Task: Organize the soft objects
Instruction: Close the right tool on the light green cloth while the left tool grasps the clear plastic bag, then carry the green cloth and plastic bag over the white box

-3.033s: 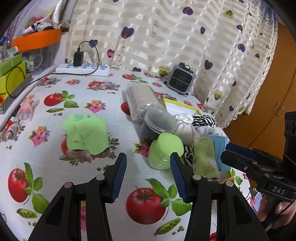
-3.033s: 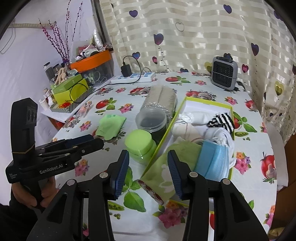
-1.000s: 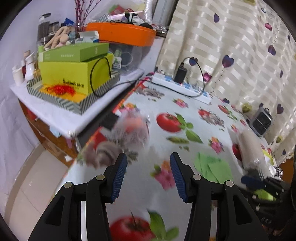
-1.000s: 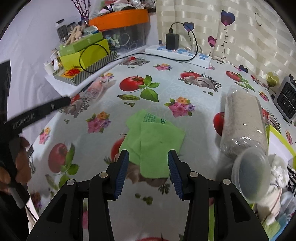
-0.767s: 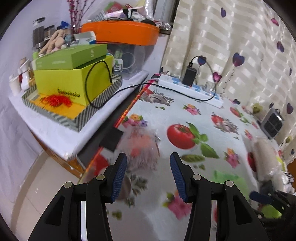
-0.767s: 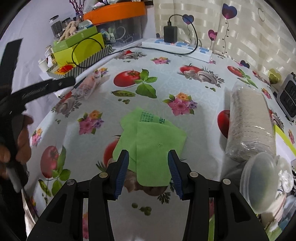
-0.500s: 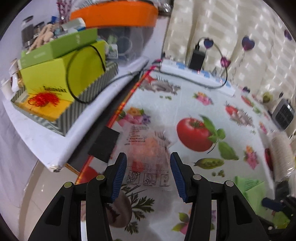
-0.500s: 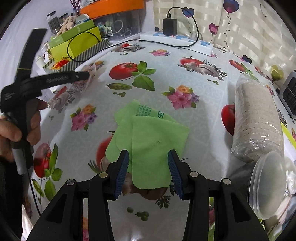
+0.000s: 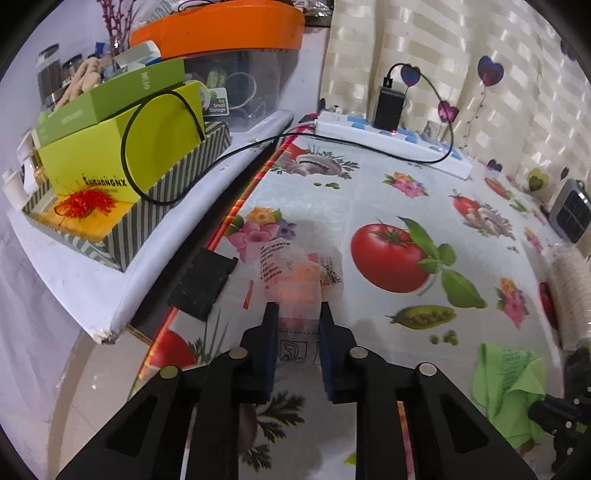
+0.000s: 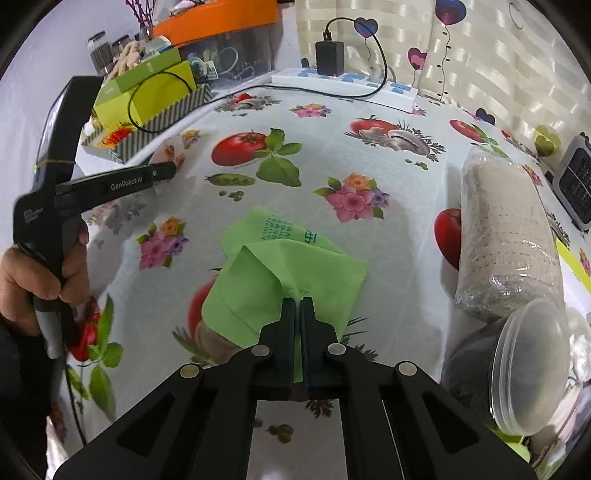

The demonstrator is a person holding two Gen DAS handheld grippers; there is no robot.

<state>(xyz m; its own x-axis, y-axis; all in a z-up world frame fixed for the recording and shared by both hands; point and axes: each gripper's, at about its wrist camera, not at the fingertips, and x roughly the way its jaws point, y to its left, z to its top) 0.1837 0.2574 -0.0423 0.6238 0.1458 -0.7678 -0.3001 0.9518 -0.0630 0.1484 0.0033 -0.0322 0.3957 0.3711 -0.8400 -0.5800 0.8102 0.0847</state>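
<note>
Side shelf, far left: a striped tray [image 9: 162, 201] with lime-green boxes [image 9: 122, 155] and an orange-lidded bin [image 9: 221, 26] behind; none of it is part of the sorting.

Left gripper [image 9: 297, 317]: its jaws have just been closing and now stand narrow, pressed on the near end of a clear plastic packet [image 9: 295, 269] with something soft and orange-pink inside. The packet lies at the table's left edge, just beside a black block [image 9: 201, 282] on the table rim.

Packet contents: probably a wrapped cloth or sponge; the film blurs it, so I cannot tell which.

Right gripper [image 10: 298, 306]: its jaws have just been closing and are now all but together, pinching a raised fold of the green cloth [image 10: 288, 280]. The cloth lies mid-table on the tomato-print tablecloth [image 10: 332, 155], its far layer flat, the near layer tented up at the pinch.

Right of the cloth: a wrapped beige roll [image 10: 506, 236] and, nearer, a dark tub with a clear lid [image 10: 528, 369]; both apart from the cloth.

Step in hand: both soft items look freshly gripped, neither lifted clear yet.

Next move: I judge it calls for raising both, watching that the thin cloth does not slip from its small pinch and the packet film does not slide, then carrying them rightward past the roll and tub.
</note>
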